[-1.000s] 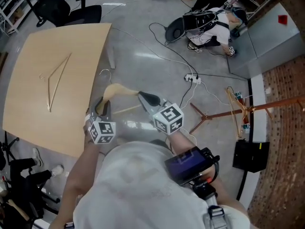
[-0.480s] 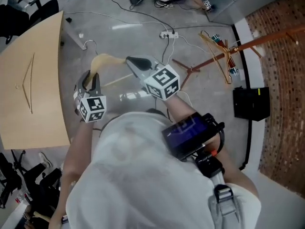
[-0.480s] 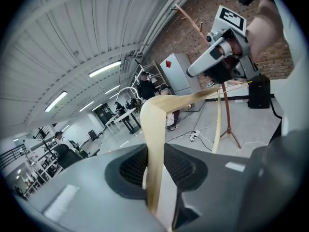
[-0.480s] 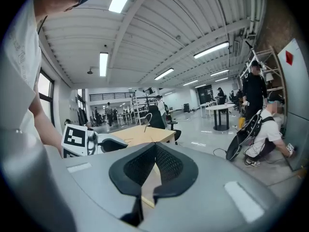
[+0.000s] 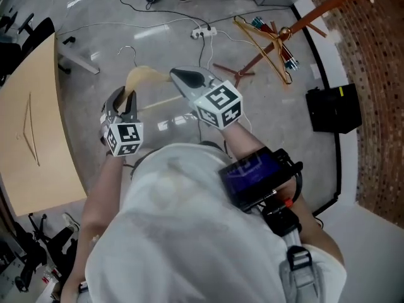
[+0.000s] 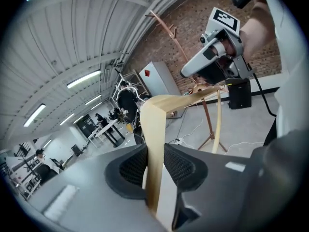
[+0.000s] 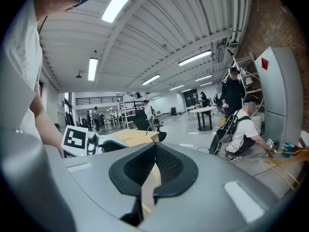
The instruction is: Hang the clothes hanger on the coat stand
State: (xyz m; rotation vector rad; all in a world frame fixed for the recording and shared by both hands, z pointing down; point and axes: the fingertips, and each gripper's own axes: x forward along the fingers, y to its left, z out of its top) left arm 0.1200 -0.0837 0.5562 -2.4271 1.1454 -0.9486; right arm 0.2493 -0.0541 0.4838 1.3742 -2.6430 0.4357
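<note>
**Both claws clamped on the wooden hanger, coat stand beyond it**

Closest to me in the head view is the operator's pale top, with a black screen unit (image 5: 255, 178) strapped to the right forearm. Just past that, both marker cubes are raised over the grey concrete floor (image 5: 189, 17).

My left claw (image 5: 123, 100) is closed on one end of the pale curved wooden clothes hanger (image 5: 146, 76). In the left gripper view the wood stands upright between the two mesh pads, and both pads press on it. My right claw (image 5: 183, 77) is closed on the other end. In the right gripper view a strip of the same pale wood is pinched where the pads meet.

The hanger arches between the two claws, held clear of the floor. Its thin metal hook (image 5: 129, 52) points away from me, and its lower bar runs slantwise beneath.

To the left lies the light wooden worktop (image 5: 44, 169), with a second thin wooden hanger (image 5: 28, 131) flat on it.

Further out, a white power strip (image 5: 203, 31) and loose cables trail across the floor. Beyond them stands the copper-brown coat stand (image 5: 265, 48) on splayed legs, well apart from the held hanger. Another wooden hanger (image 5: 255, 33) is on one of its arms. A black box (image 5: 333, 108) sits by the brick wall.
</note>
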